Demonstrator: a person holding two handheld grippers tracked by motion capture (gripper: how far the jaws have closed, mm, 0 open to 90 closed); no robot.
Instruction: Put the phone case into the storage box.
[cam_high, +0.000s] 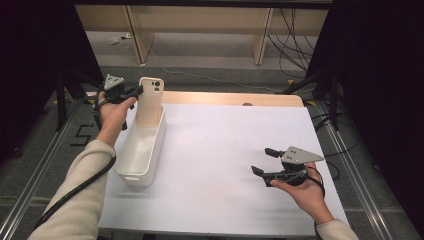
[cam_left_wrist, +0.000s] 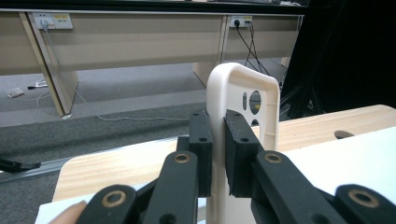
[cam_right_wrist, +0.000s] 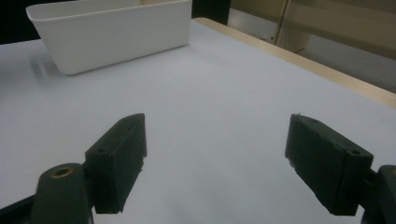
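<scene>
Your left gripper (cam_high: 136, 91) sits at the far left corner of the table, and its jaws pinch a cream phone case (cam_high: 150, 100) by one long edge. In the left gripper view the two black pads (cam_left_wrist: 201, 149) press flat on either side of the case's (cam_left_wrist: 243, 93) side wall, with no gap showing between pad and plastic. The case stands upright, camera cutouts near its top, and its lower end drops into the far end of a white bin (cam_high: 142, 145); whether it touches the bin floor cannot be told. The bin lies lengthwise along the left edge of the white mat (cam_high: 225, 165), its long axis running away from you. Your left hand (cam_high: 114, 107) wraps the gripper body just left of the bin's far end, sleeve trailing back along the table edge. Your right gripper (cam_high: 264, 162) rests low over the near right part of the mat, well apart from the bin, pointing left. Its jaws stand spread wide with nothing between them; in the right gripper view bare mat (cam_right_wrist: 210, 116) shows between the two pads (cam_right_wrist: 119, 163), and the bin (cam_right_wrist: 112, 32) sits far off at the upper left.
</scene>
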